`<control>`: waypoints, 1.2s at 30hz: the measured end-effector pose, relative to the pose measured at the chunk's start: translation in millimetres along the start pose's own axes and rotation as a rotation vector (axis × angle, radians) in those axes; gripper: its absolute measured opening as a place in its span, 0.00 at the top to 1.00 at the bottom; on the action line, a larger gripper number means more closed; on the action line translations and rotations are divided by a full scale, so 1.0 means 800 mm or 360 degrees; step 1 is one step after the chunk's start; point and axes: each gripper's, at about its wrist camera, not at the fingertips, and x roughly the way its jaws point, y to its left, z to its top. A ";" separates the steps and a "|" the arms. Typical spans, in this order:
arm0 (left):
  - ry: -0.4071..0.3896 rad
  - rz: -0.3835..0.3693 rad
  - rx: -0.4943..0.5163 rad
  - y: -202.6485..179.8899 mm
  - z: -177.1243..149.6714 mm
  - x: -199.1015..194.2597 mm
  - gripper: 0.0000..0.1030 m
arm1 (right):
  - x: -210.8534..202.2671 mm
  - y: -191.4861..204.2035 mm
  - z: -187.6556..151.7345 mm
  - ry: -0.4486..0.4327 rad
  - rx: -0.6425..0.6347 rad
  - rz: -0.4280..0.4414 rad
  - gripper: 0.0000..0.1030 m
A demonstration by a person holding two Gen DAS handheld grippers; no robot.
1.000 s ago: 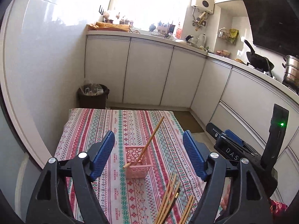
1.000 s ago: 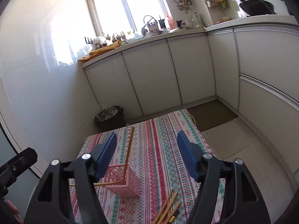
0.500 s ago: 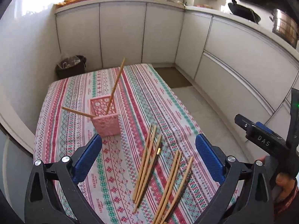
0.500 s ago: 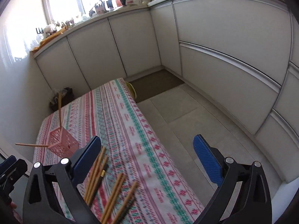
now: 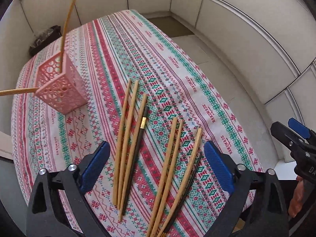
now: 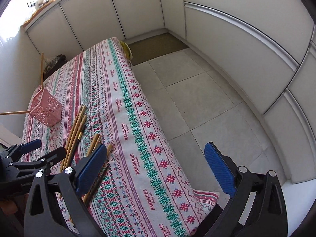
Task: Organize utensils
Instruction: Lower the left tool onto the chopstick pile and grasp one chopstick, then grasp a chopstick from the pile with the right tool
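Note:
A pink perforated holder (image 5: pixel 61 87) stands at the table's left with two wooden chopsticks (image 5: pixel 67 19) sticking out of it; it also shows in the right wrist view (image 6: pixel 46 110). Several loose chopsticks (image 5: pixel 129 138) lie on the patterned cloth in two bunches, the second bunch (image 5: pixel 175 169) further right, each with a dark chopstick among them. My left gripper (image 5: pixel 156 167) is open and empty, hovering over both bunches. My right gripper (image 6: pixel 154 169) is open and empty over the table's right edge, its left finger above the right bunch (image 6: pixel 94 144).
The table with the striped cloth (image 5: pixel 177 63) stands in a kitchen corner with white cabinets (image 6: pixel 227 45) around it. Tiled floor (image 6: pixel 197 98) lies to the right of the table. A dark bin (image 5: pixel 43 39) stands behind the holder.
Both grippers have tilted down and come closer to the table; the loose chopsticks now lie between the left gripper's fingers. Both stay open.

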 end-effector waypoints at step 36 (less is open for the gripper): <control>-0.0035 -0.0106 -0.0153 0.044 -0.018 0.032 0.94 | 0.092 0.032 0.004 0.0411 0.0257 0.0088 0.07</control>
